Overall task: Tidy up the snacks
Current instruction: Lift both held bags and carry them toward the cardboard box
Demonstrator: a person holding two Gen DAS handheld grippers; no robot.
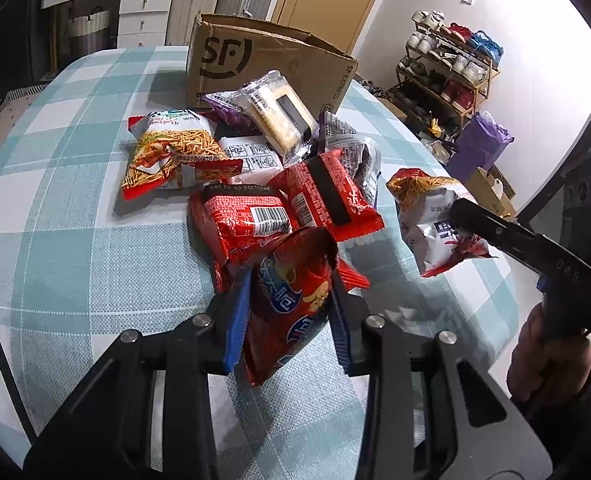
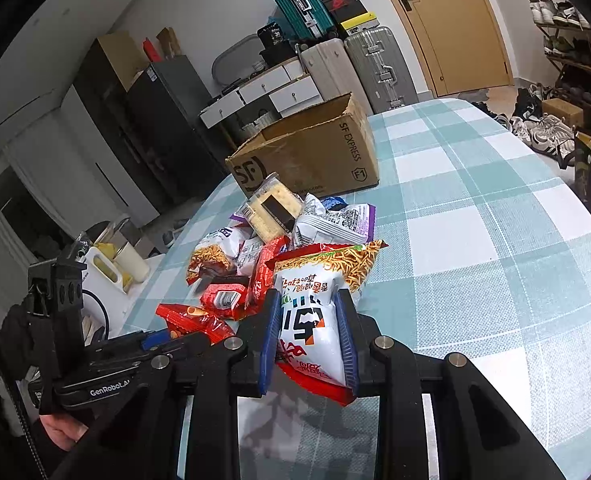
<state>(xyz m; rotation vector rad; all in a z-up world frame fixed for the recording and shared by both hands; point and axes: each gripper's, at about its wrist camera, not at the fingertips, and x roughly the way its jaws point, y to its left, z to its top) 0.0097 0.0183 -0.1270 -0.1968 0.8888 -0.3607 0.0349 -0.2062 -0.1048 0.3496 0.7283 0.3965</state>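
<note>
- The left tongs point(image 1: 291, 312) are clenching a dark red snack bag point(image 1: 291, 304), with the blue pads point(image 1: 237, 320) pressing on both of its sides. The bag is standing upright between them, just in front of the pile on the tabletop point(image 1: 95, 240).
- The right tongs point(image 2: 309, 336) are clenching a white noodle-snack bag point(image 2: 315, 320), which is hanging clear of the checked cloth, off to the right of the pile.
- Both bags are looking light, puffy and soft. The film is buckling where the pads are pushing in, so a hard squeeze is likely crushing the brittle sticks or chips inside.
- The glossy wrappers are probably slippery. Taking hold across the flat middle or on the crimped end seam seems safer than pinching a loose corner.
- The remaining packets point(image 1: 279, 200) are lying heaped and overlapping, between the tongs and the open cardboard box point(image 1: 271, 68), which is sitting at the far end of the tabletop.
- The cracker pack point(image 1: 279, 116) on top of the heap is looking stiffer and more fragile than the bags. Gripping it across its long sides looks the best hold.
- The heaped packets are leaning on each other, so pulling out one from below is likely dragging its neighbours along.
</note>
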